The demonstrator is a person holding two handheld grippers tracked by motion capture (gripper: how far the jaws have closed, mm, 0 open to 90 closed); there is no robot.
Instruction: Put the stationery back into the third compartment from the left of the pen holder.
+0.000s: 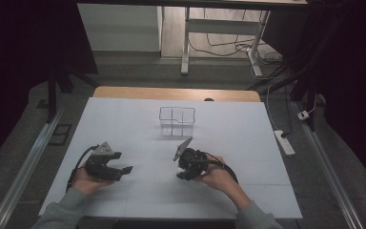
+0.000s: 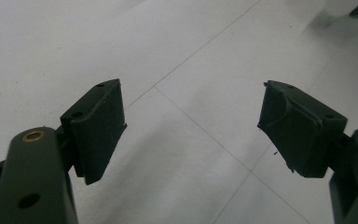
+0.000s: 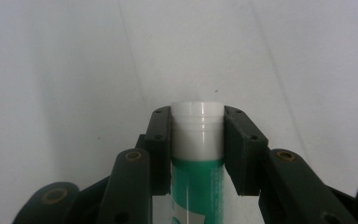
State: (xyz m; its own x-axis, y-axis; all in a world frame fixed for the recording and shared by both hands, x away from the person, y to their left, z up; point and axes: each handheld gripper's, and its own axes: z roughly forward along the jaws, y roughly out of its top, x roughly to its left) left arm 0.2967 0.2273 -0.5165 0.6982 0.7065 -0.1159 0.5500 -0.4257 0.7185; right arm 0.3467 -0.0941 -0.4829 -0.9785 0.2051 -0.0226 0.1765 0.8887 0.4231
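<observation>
Right gripper view: the right hand-held gripper [image 3: 198, 144] is closed on a green-and-white tube [image 3: 198, 186], its jaws pressing just below the white cap [image 3: 198, 116]. I judge the tube light, smooth and somewhat soft, so the stiffer shoulder by the cap is the best hold. The left hand-held gripper [image 2: 191, 126] is wide open and holds nothing. A clear divided box [image 1: 177, 122] stands on the bench [image 1: 124, 119] just beyond the tube.

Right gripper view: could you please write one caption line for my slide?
Right gripper shut on a green tube at its white cap, above the white table.
</observation>
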